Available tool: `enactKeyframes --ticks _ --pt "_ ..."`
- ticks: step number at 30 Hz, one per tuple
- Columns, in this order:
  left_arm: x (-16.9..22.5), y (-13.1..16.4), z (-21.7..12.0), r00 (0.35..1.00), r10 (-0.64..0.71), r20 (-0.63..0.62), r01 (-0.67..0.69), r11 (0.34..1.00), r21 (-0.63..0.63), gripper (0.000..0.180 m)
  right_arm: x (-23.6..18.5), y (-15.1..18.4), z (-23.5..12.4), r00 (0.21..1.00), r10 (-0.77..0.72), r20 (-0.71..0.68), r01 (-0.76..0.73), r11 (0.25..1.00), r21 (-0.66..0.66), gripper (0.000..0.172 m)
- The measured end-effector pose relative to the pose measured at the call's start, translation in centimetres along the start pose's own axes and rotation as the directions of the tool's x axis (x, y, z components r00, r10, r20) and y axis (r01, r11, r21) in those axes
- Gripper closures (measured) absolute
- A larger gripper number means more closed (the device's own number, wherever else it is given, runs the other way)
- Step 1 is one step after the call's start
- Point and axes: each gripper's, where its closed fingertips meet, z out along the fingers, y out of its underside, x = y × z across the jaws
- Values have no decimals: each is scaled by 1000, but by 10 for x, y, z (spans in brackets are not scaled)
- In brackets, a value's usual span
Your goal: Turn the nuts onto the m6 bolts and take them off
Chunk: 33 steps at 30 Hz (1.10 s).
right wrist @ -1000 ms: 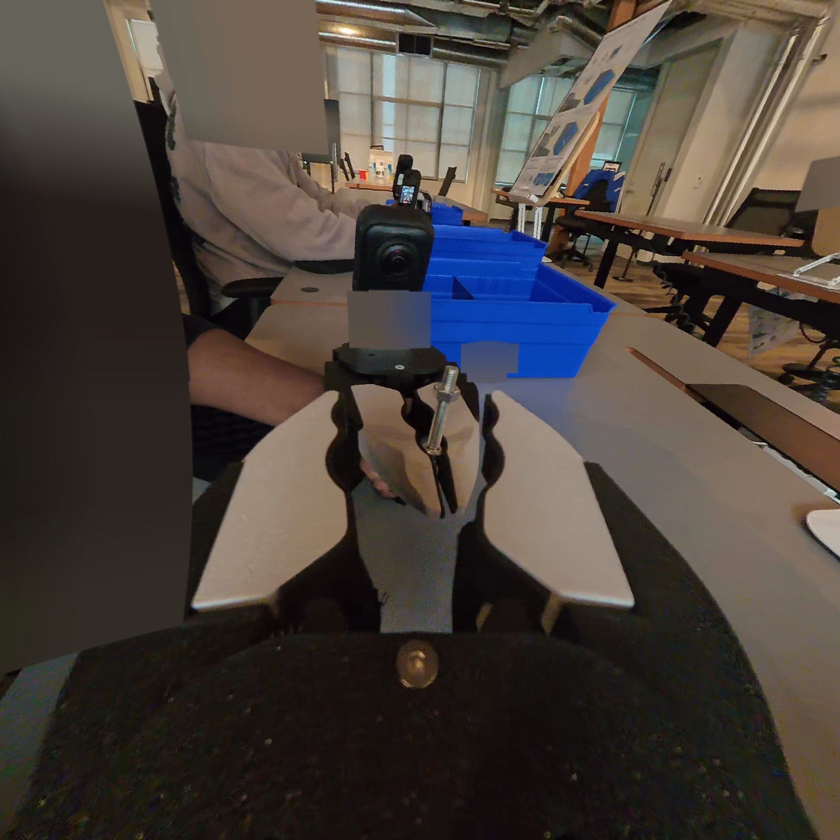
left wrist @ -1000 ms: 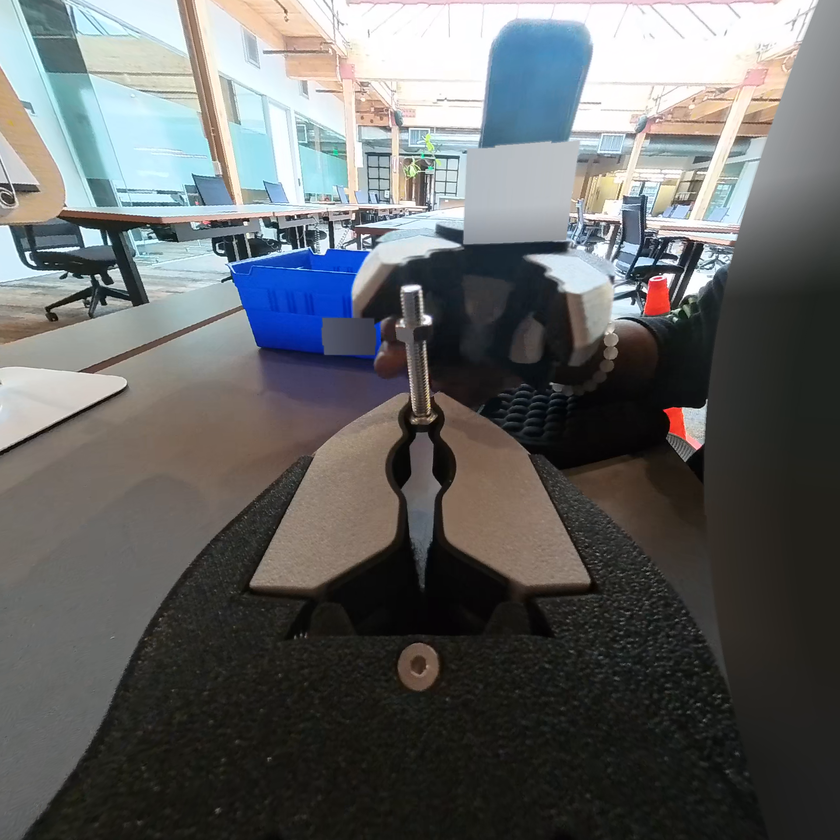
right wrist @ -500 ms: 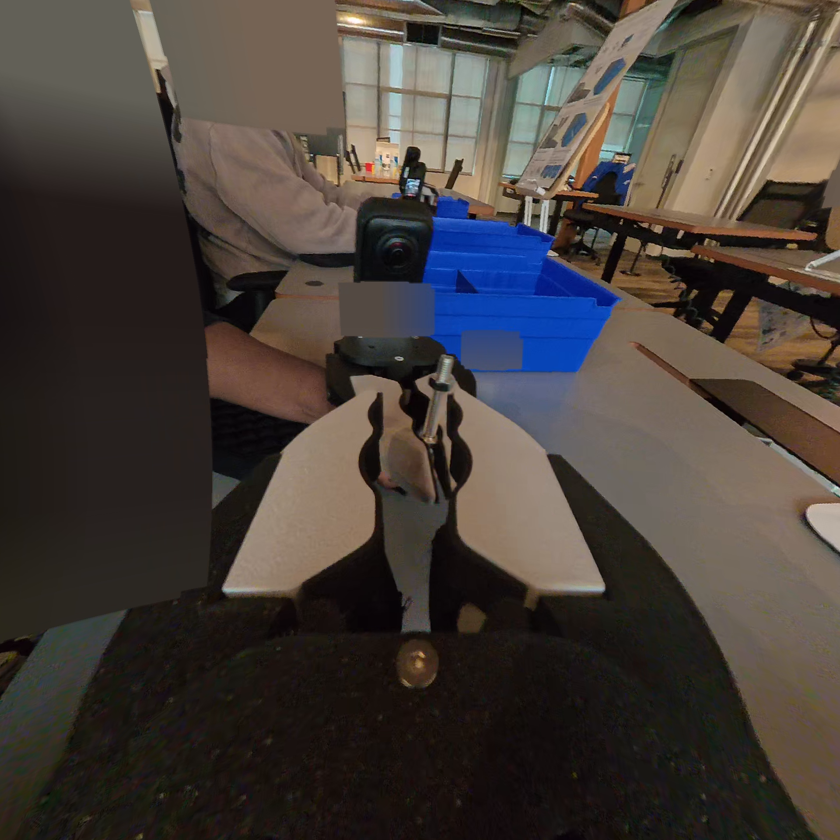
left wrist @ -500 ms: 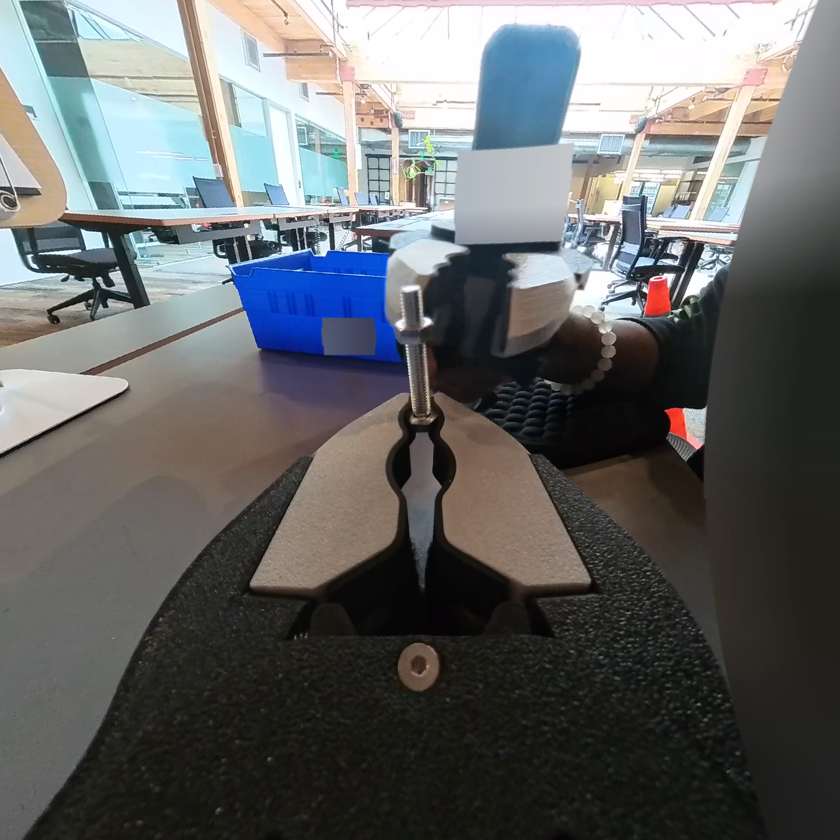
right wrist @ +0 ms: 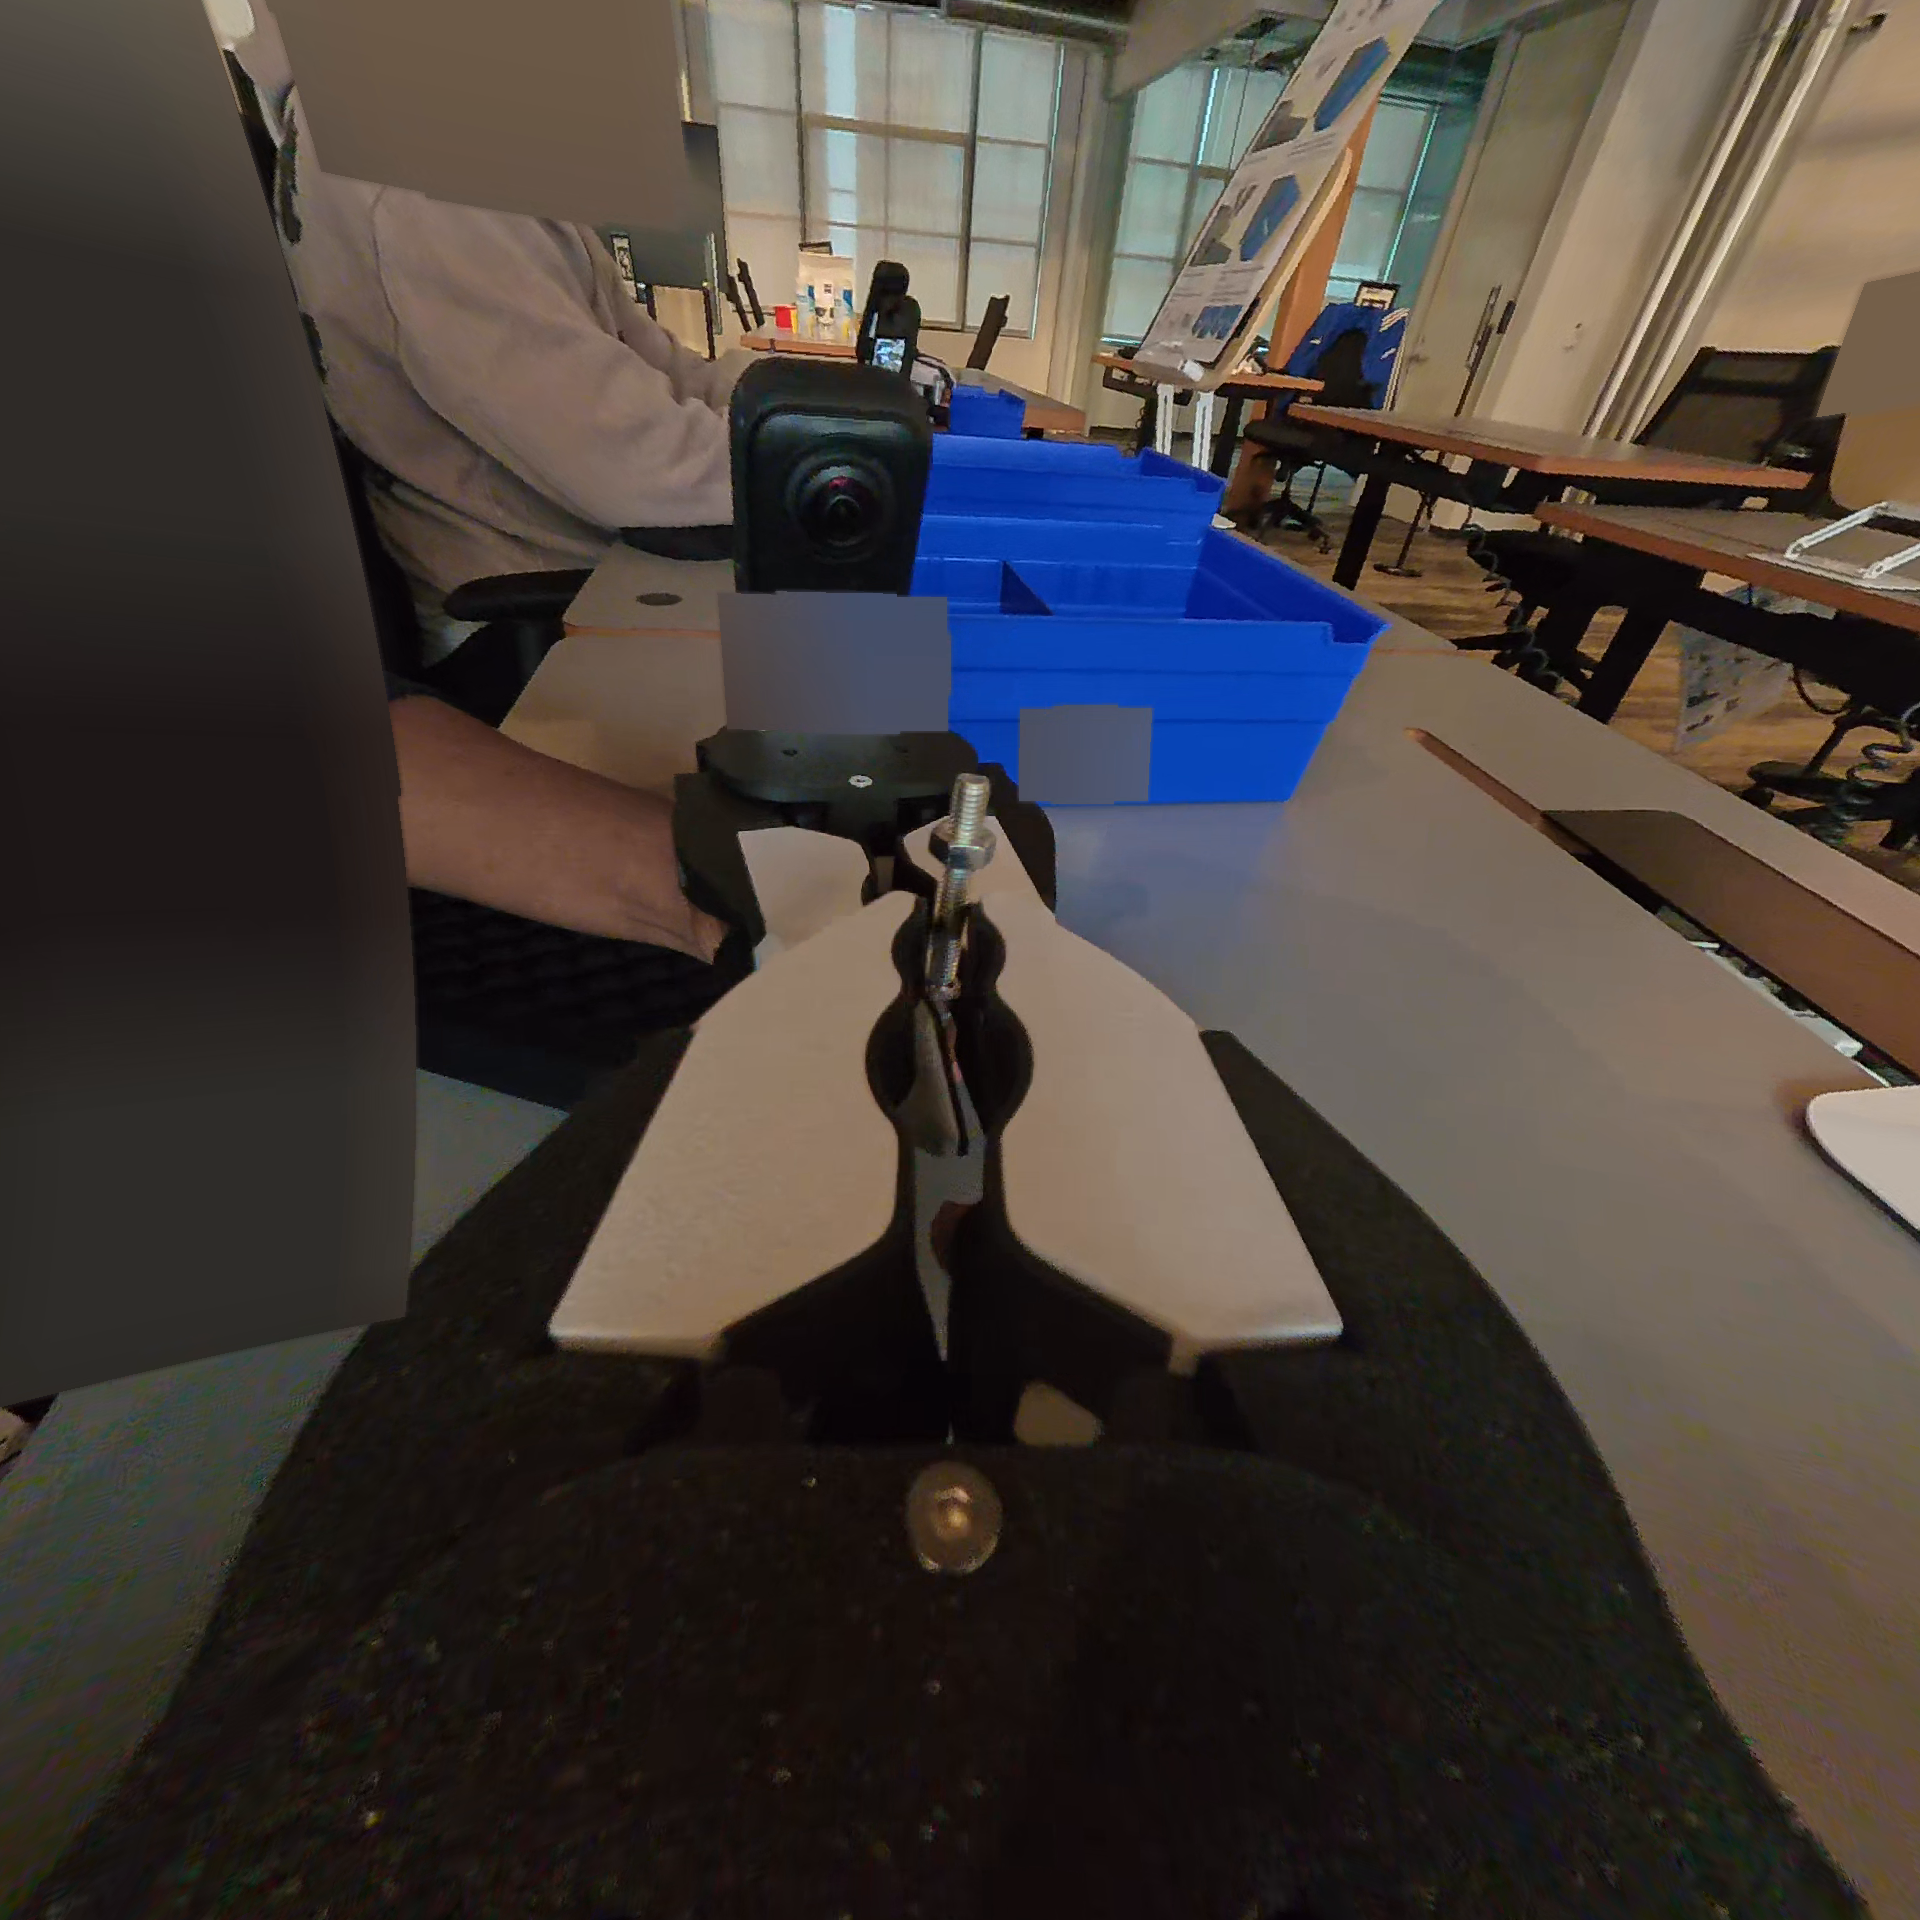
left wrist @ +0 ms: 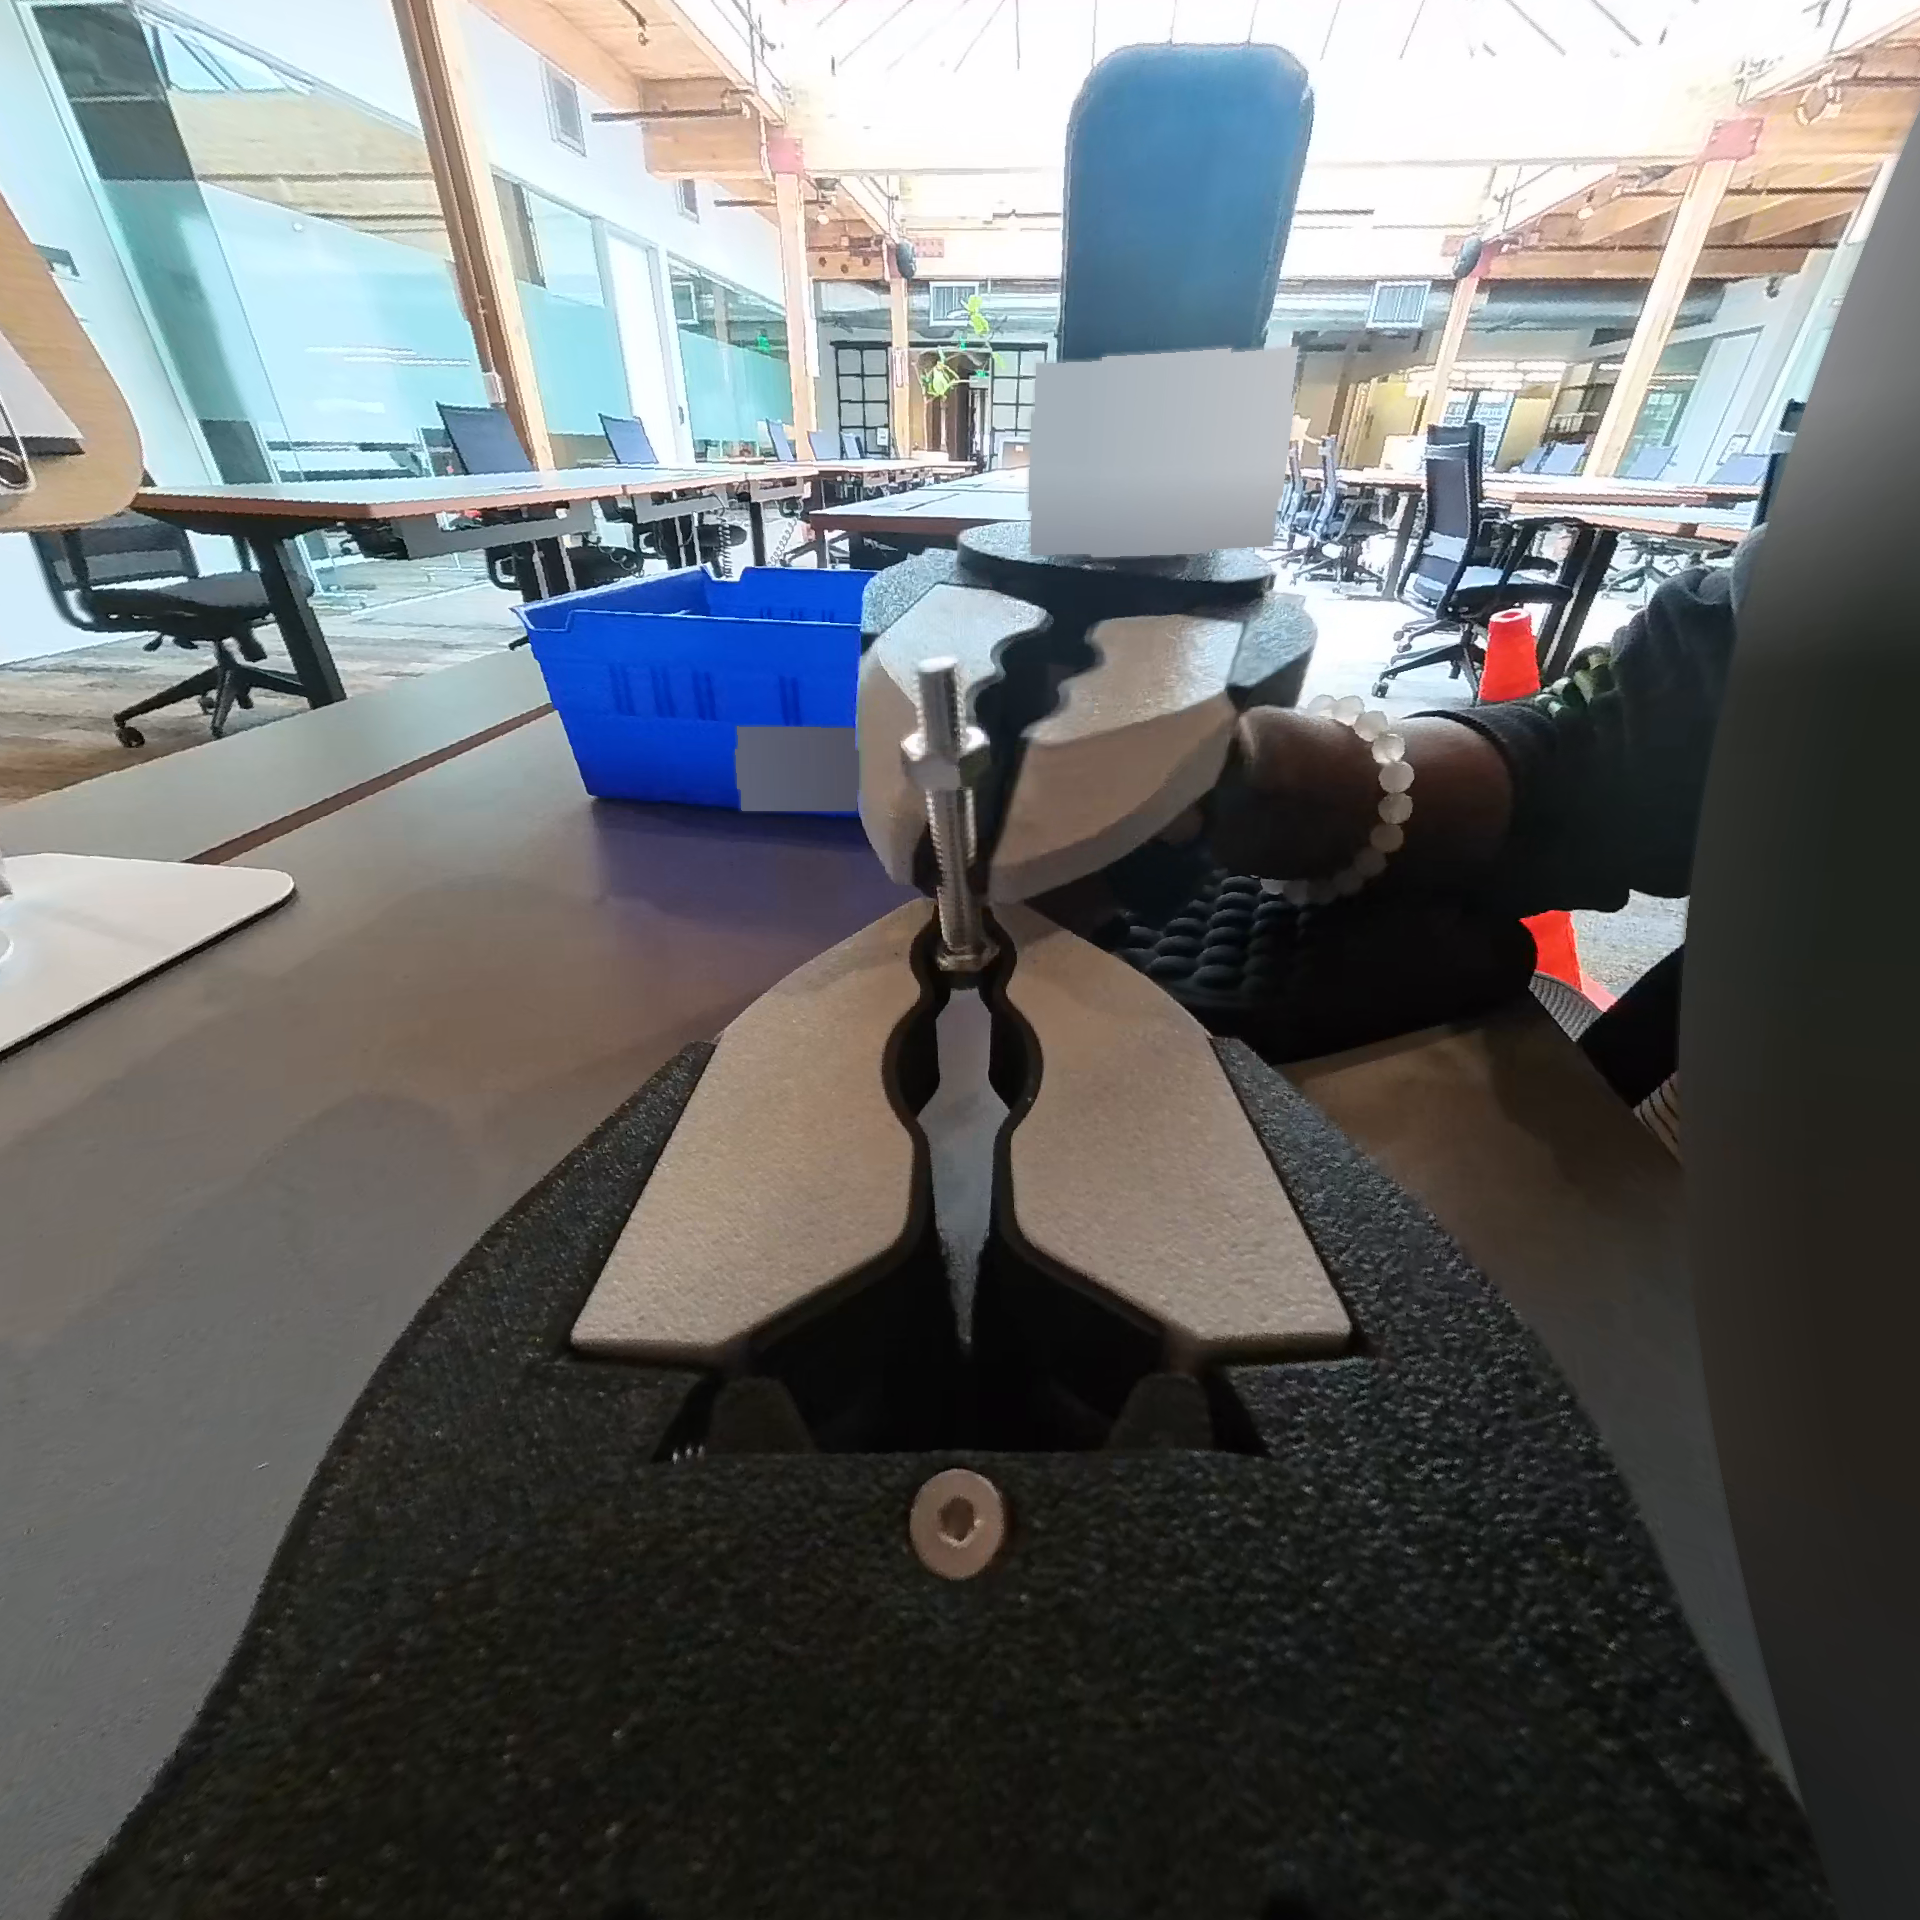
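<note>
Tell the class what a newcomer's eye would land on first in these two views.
First, the silver bolt standing upright at the centre, a nut threaded near its top, its lower end clamped in the left gripper. The right gripper closes on its shank from the opposite side. Behind them, a bright blue bin sits on the dark table.

A blue plastic bin [left wrist: 691,717] stood on the far part of the dark grey table [left wrist: 312,1039], with a second blue bin [right wrist: 1070,488] farther behind it. The white corner of a flat stand base [left wrist: 114,935] lay at the table's left edge. Beyond were rows of desks [left wrist: 416,509] and black office chairs [left wrist: 166,613], an orange cone [left wrist: 1507,655] at far right, and a seated person in a light sweatshirt [right wrist: 499,395].
</note>
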Motion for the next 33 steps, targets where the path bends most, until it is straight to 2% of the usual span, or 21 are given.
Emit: enactKeyframes --ticks 6,13,16,23,28,33 --pt "2 -1 1 1000 7 -7 -7 1000 8 175 0 -1 -1 1000 19 5 -19 1000 0 167" --pt "1 1 5 999 43 24 -42 999 -10 111 8 -14 -12 999 24 -33 -22 999 47 167" --pt "-3 1 5 998 33 58 -33 999 -10 95 13 -21 -20 998 12 -58 -8 998 61 167" --pt "-3 0 5 997 44 64 -43 999 -5 96 41 -54 -64 979 -15 -201 30 997 72 167" --pt "0 1 5 997 62 55 -62 998 -8 108 77 -68 -125 930 9 -369 1 1000 26 167" --pt "1 1 5 996 65 54 -65 998 -8 114 121 -52 -195 837 77 -542 -138 988 -73 167"
